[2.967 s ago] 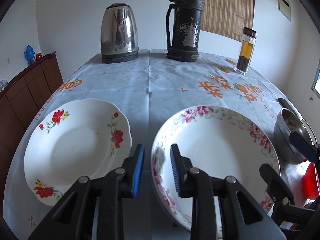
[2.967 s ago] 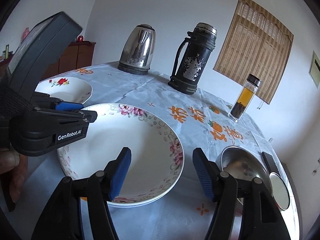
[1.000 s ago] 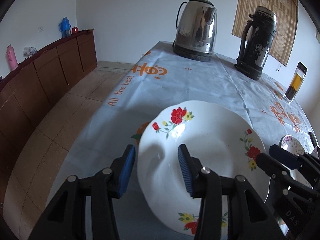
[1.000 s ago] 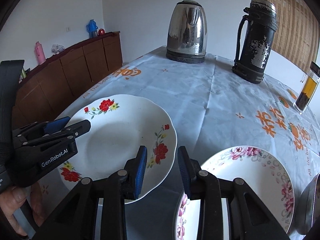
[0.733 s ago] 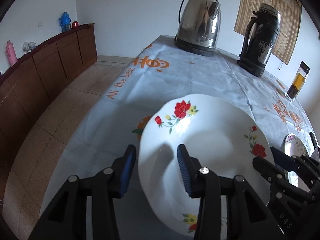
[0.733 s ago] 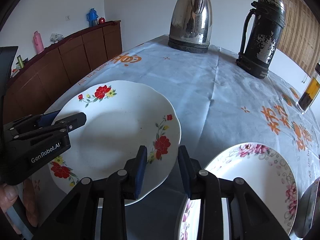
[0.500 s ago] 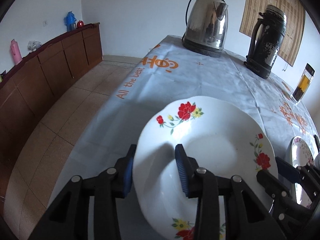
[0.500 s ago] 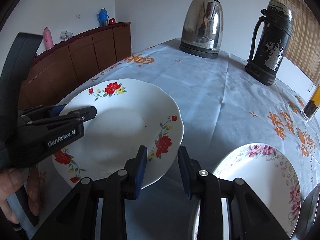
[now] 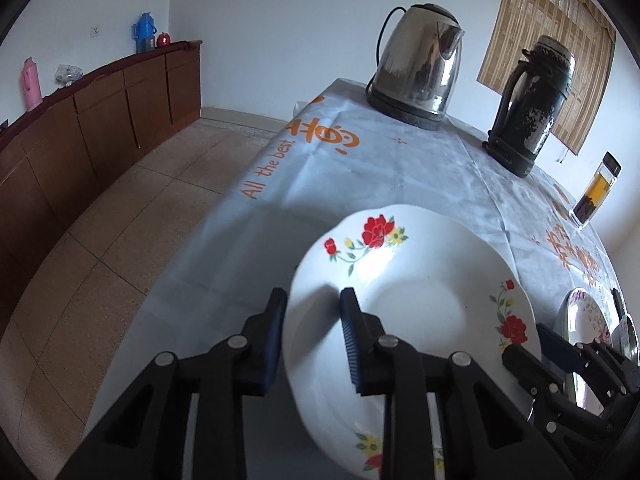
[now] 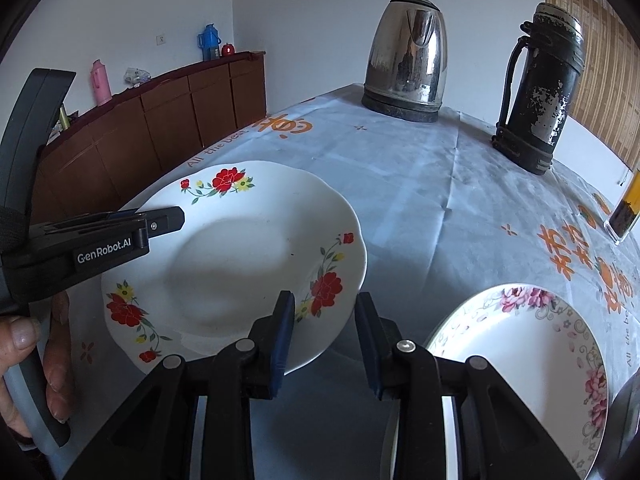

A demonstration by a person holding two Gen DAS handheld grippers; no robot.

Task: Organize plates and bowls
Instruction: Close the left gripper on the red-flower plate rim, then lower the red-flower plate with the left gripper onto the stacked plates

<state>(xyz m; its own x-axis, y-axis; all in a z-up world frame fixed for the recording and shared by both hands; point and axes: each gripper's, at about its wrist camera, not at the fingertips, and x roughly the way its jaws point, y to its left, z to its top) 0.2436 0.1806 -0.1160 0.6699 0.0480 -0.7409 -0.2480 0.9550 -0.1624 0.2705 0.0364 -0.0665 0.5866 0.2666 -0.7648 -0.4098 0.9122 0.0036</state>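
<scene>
Step in hand: pick-up of the white scallop-edged plate with red flowers [image 10: 224,264], which lies on the left side of the pale blue cloth-covered surface [image 10: 420,184], beside the round white plate with pink flowers [image 10: 520,344].

Left hand-held gripper [image 9: 312,300]: set across the plate's left rim. The jaws have just been closing and are now narrow, with the rim between them. Firm pad contact cannot be confirmed.

Right hand-held gripper [image 10: 325,300]: narrow, and straddling the near right rim. No clamping is evident.

Next move, as judged: both grips are to be completed, then the plate lifted level and carried onto the pink-flowered plate.
</scene>
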